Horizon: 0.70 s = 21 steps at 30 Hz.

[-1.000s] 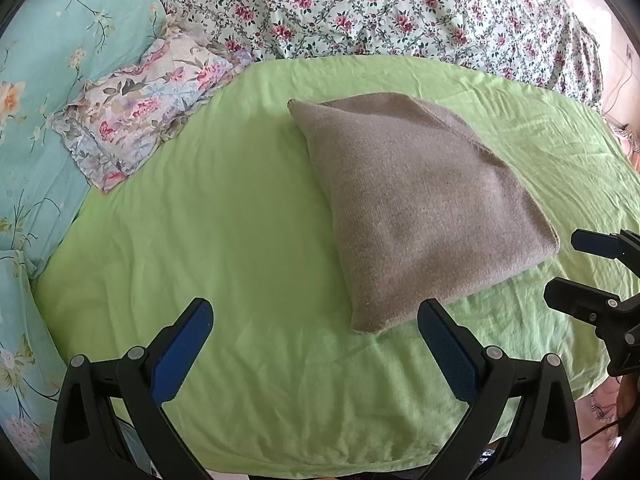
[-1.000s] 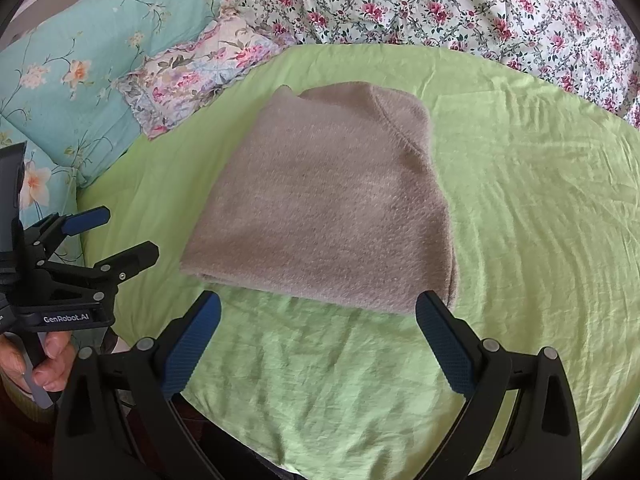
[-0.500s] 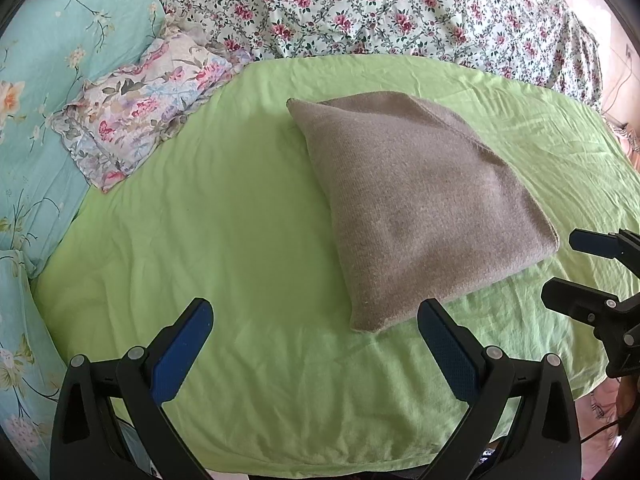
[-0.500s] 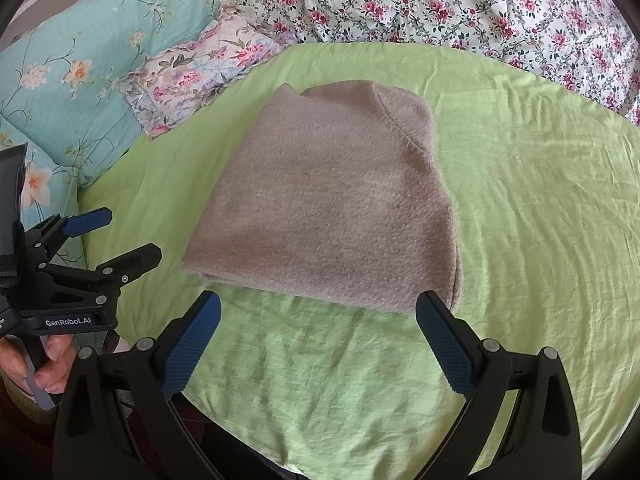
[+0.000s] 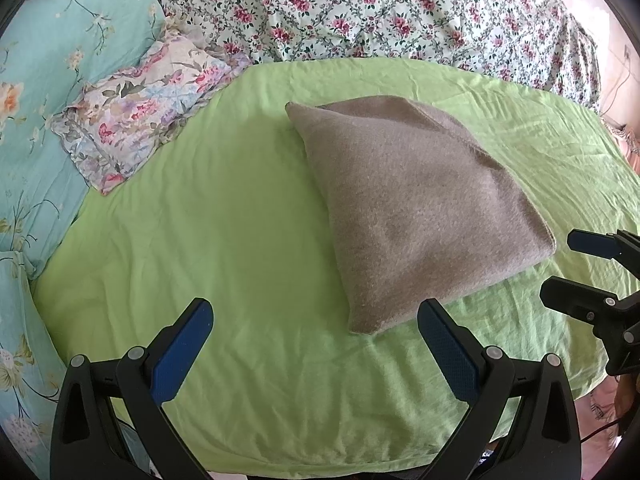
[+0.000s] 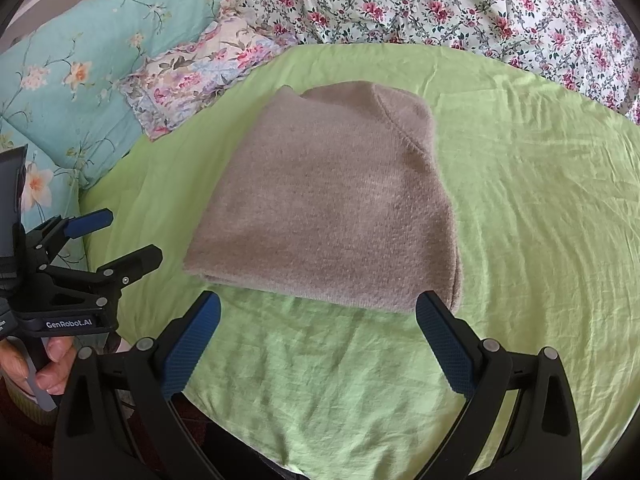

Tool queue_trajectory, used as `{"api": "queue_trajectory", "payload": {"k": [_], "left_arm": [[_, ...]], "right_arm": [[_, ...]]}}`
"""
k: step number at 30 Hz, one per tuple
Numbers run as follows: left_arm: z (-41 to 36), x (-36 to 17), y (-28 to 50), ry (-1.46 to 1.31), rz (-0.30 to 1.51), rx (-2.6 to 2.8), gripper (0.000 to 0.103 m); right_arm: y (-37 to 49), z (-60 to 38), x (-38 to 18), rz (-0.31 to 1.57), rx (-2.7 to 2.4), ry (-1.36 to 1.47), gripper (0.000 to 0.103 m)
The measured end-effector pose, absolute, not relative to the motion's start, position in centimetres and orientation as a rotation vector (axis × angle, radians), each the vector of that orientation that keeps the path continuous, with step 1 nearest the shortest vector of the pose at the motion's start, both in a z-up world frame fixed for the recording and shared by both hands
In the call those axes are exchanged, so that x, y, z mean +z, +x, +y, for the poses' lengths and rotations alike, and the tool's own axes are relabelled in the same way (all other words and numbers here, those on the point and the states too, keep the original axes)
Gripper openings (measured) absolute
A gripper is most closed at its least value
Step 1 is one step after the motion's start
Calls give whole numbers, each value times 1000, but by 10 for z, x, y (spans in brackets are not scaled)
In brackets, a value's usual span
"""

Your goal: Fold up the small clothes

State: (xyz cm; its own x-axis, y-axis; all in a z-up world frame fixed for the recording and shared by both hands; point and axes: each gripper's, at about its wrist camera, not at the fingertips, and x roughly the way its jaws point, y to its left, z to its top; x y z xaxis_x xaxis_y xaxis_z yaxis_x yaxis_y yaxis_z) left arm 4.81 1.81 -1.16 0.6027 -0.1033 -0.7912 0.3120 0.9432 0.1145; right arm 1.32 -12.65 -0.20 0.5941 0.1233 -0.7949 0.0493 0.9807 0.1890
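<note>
A grey-brown knitted garment (image 5: 416,208) lies folded into a compact rectangle on the green sheet (image 5: 224,240); it also shows in the right wrist view (image 6: 332,208). My left gripper (image 5: 316,344) is open and empty, held short of the garment's near left corner. My right gripper (image 6: 318,328) is open and empty, just short of the garment's near edge. Each gripper also shows in the other's view, the right (image 5: 560,268) and the left (image 6: 116,236), both apart from the garment.
A small floral pillow (image 5: 148,108) and a turquoise floral quilt (image 5: 44,80) lie to the left. A pink-flowered cover (image 5: 380,12) spans the back. The sheet's front edge (image 5: 320,464) runs close below the grippers.
Both grippers have drifted very slightly; the garment lies where it was and both stay open.
</note>
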Motion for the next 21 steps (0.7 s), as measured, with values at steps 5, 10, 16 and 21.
{"api": "queue_trajectory", "payload": {"k": [5,10,16,21], "left_arm": [[20,-10,48,252,892,-246,102],[20,-6,47,249,882,-252,102],[22,-3,47,250,875,-259,102],[23,-3,47,249,876,-260,102]], "right_arm": [[12,-127,0,930,45,202,98],[11,-128,3,920,46,207,98],[10,-129,7,911,48,207,98],[10,-128,8,910,47,208,98]]}}
